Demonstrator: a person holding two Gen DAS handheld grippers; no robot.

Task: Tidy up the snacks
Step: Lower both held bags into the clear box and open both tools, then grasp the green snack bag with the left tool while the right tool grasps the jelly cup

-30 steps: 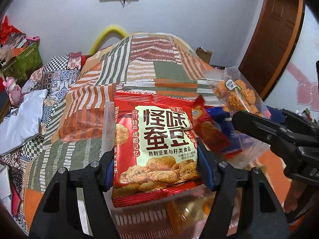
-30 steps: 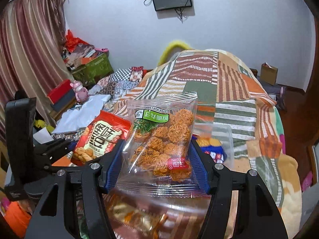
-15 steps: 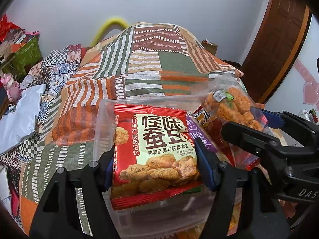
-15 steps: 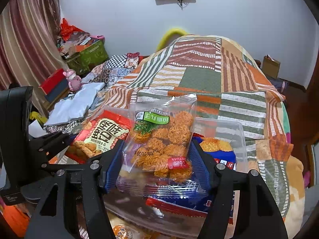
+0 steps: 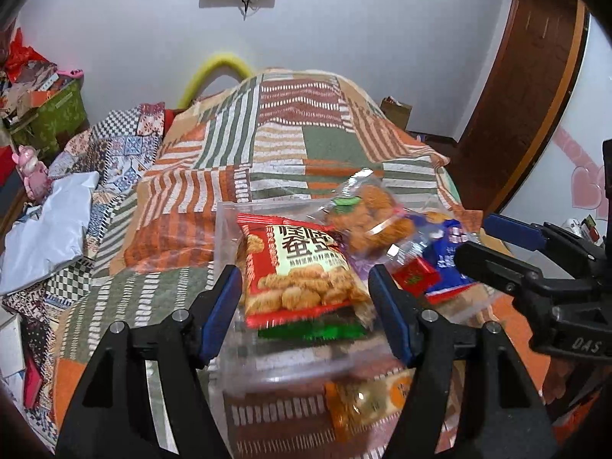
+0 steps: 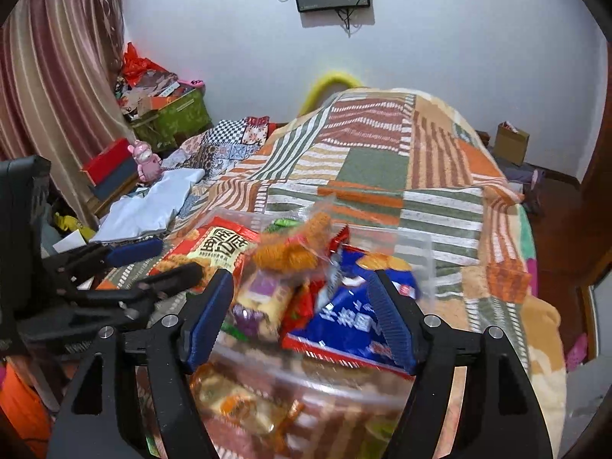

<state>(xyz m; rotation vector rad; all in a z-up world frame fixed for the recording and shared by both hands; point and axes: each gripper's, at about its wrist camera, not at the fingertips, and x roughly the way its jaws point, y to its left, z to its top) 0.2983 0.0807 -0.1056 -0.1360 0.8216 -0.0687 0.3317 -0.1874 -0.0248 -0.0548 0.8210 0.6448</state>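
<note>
A clear plastic bin (image 5: pixel 225 252) sits on the patchwork bedspread and holds snack packets. The red broad-bean packet (image 5: pixel 298 271) lies in its left part, between the blue pads of my left gripper (image 5: pixel 306 302), whose jaws stand open and apart from it. The clear bag of orange crisps (image 5: pixel 367 218) lies tilted on the pile; it also shows in the right wrist view (image 6: pixel 290 252). My right gripper (image 6: pixel 302 317) is open and empty above a blue packet (image 6: pixel 352 321) in the bin (image 6: pixel 424 252).
A loose orange snack packet (image 5: pixel 367 397) lies on the bedspread in front of the bin. The patchwork bedspread (image 6: pixel 375 168) stretches beyond. White cloth (image 5: pixel 42 229), boxes and a pink toy (image 6: pixel 145 160) lie at the left. A wooden door (image 5: pixel 535 88) stands at the right.
Both grippers have opened. The red packet and the clear crisp bag have dropped out of them into the bin, and both grippers have pulled back a little.
</note>
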